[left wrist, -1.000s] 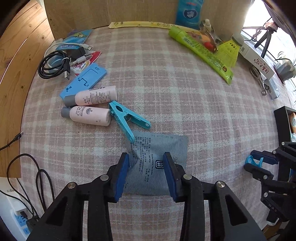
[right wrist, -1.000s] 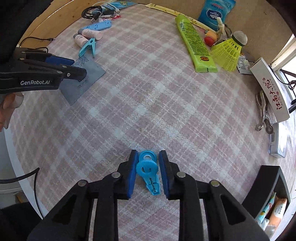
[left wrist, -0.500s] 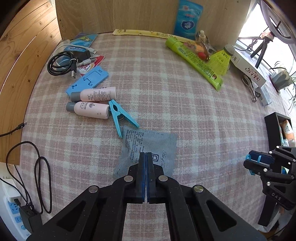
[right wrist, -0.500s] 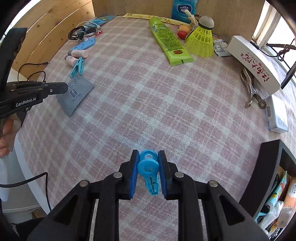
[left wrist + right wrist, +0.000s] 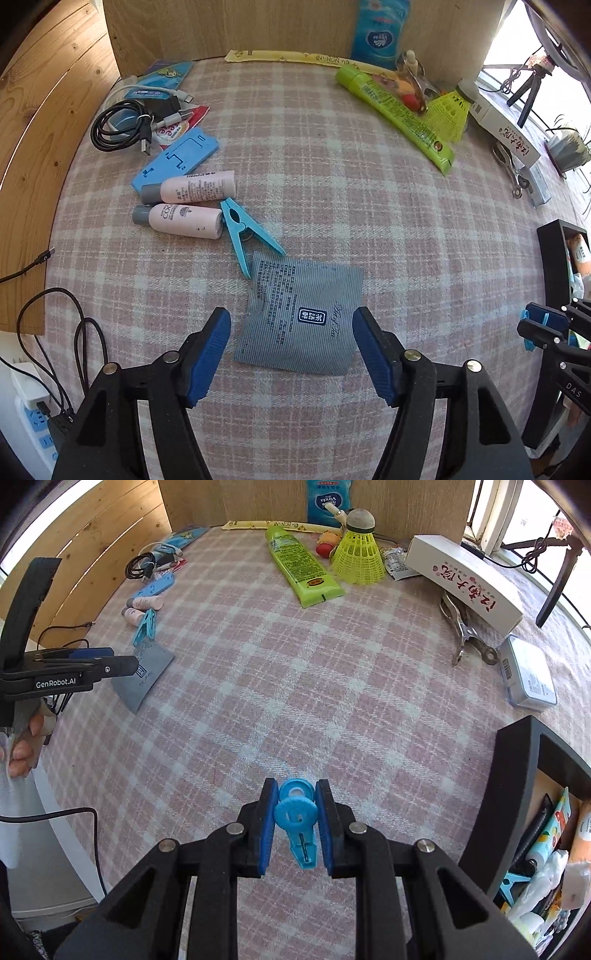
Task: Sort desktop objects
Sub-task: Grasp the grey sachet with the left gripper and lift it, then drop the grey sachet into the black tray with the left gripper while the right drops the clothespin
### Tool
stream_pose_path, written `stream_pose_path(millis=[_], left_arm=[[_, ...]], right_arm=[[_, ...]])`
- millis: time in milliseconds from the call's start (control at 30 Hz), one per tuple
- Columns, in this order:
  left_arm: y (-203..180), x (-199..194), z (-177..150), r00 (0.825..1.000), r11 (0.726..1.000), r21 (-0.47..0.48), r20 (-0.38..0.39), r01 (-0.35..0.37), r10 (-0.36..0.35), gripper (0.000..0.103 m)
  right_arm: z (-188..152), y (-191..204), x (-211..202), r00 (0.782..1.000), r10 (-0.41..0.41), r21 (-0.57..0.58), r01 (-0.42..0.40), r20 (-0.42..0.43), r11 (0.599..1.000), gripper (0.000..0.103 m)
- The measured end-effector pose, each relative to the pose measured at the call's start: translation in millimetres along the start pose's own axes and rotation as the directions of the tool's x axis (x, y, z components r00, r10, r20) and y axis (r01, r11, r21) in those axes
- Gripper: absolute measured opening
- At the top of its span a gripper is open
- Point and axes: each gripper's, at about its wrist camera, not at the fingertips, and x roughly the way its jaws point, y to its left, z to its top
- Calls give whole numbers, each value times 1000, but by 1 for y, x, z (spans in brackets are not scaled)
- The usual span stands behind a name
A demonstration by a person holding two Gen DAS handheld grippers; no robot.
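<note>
A grey tea packet [image 5: 301, 319] lies flat on the pink plaid tablecloth [image 5: 332, 177]. My left gripper [image 5: 291, 349] is open, its blue pads on either side of the packet's near end, above it. It also shows in the right wrist view [image 5: 107, 664] over the packet [image 5: 146, 681]. My right gripper [image 5: 295, 821] is shut on a small blue clip [image 5: 297, 821], held above the cloth beside a black storage box [image 5: 517, 790]. In the left wrist view the right gripper [image 5: 543, 328] is at the right edge.
A light-blue clothespin [image 5: 243, 232], two pink tubes [image 5: 188, 206], a blue phone stand [image 5: 177, 158] and cables [image 5: 122, 125] lie far left. A green tube [image 5: 303, 565], yellow shuttlecock [image 5: 358, 554], white box [image 5: 465, 578], metal clamp [image 5: 465, 635] and clear case [image 5: 528, 675] lie at the back and right.
My left gripper went from half open to shut above the packet, then opened wide around it. My right gripper kept the blue clip and moved closer to the black box.
</note>
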Motion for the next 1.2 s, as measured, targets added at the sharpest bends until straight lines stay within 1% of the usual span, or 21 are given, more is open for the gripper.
stream_pose_path(millis=[33,100,133,167,200,233,300,400,433,467,567,700,900,933,967,1000,1033,1100,1133,1167,1200], left_arm=[[-4,9,8,1000,1000,17,-16,-14,14,71],[-13,24,15,999,999,28,-35,-29,30,71],[-16,27,14,999,999,27,-37,-30,30,72],[-24,27,12,999,999,26,-3,-34,34,69],[-28,26,10,999,999,35,11,-31,30,63],[-34,24,9,1000,999,46,22,-16,15,46],[-41,21,6,1000,998,62,17,14,-15,30],[-44,20,1,1000,999,48,16,19,-20,24],[-51,23,0,999,999,24,16,32,-32,23],[-49,21,-2,999,999,5,19,45,-45,23],[-40,6,-7,997,999,15,56,50,-51,23],[-77,-32,-9,991,997,58,117,59,-66,23],[-126,-61,7,978,984,155,172,93,-119,23],[-130,-66,7,975,980,173,176,102,-132,23],[-153,-72,0,973,975,192,179,109,-144,23],[-158,-83,-5,971,970,213,181,116,-156,23],[-168,-80,-2,970,965,234,182,119,-163,23],[-207,-86,-11,966,955,268,185,126,-179,23],[-215,-84,-6,964,947,292,182,136,-194,23],[-233,-86,-10,962,940,310,181,141,-204,23],[-234,-88,-8,961,932,332,177,146,-214,23]], right_arm=[[-1,0,0,1000,0,2,0,-1,1000,21],[-2,1,1,1000,-3,3,3,-5,1000,21],[-3,2,1,1000,-6,3,6,-4,1000,21],[-3,2,1,1000,-10,4,10,-2,1000,21],[-3,3,2,1000,-12,8,12,0,1000,21],[-4,2,1,1000,-13,14,13,2,1000,21],[-4,-1,0,1000,-21,27,20,7,999,21],[-4,-5,-2,999,-32,44,31,12,999,21],[-4,-6,-3,999,-33,51,32,17,998,21],[-5,-7,-5,999,-27,44,26,20,999,21],[-6,-8,-12,999,-34,60,32,36,998,21],[-9,-9,-27,997,-43,81,38,61,996,21],[-17,-11,-54,990,-75,90,65,115,994,21],[-20,-15,-59,990,-78,96,66,121,993,21],[-23,-19,-64,988,-81,103,68,129,992,21],[-25,-24,-68,987,-86,110,71,135,991,21],[-28,-29,-72,986,-91,119,74,140,990,21],[-35,-41,-80,984,-99,144,78,147,987,21],[-39,-48,-84,983,-105,157,81,150,984,21],[-46,-57,-90,981,-112,175,84,156,981,21],[-51,-66,-95,980,-118,191,86,160,978,21]])
